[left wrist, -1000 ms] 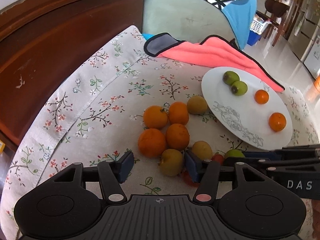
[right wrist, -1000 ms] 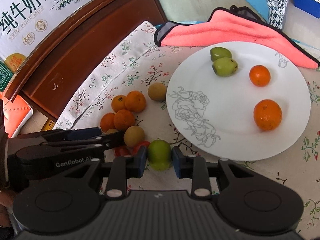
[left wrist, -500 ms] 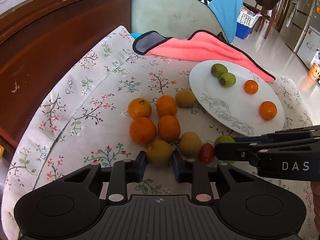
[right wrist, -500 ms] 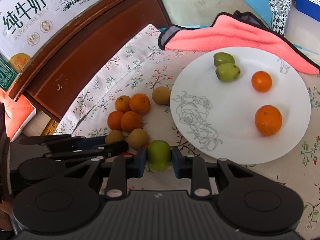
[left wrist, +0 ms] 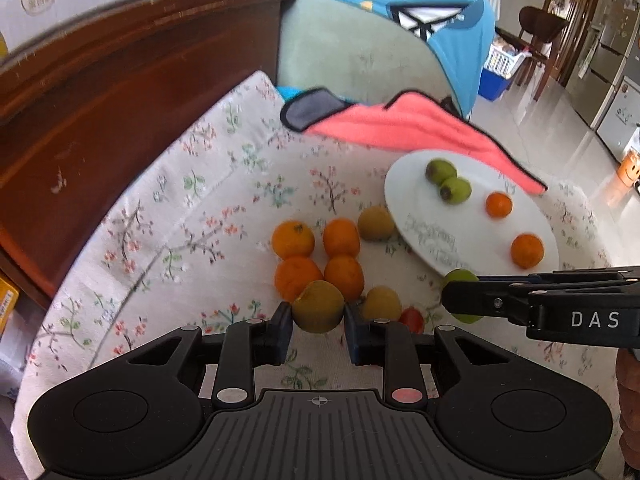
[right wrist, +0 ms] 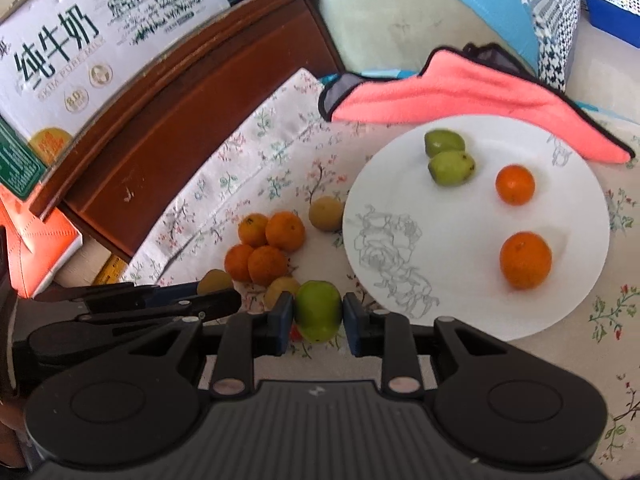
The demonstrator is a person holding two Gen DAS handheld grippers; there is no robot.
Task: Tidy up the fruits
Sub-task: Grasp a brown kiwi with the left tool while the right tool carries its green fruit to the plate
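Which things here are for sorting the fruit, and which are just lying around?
For the job:
- white plate with two oranges and two green fruits
- yellow-brown fruit in the left gripper
- green fruit in the right gripper
- four oranges on the cloth

Just lying about:
- pink towel
- milk carton
- blue basket

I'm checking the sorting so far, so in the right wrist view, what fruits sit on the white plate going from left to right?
Upper green fruit → lower green fruit → small orange → large orange, all on the white plate.
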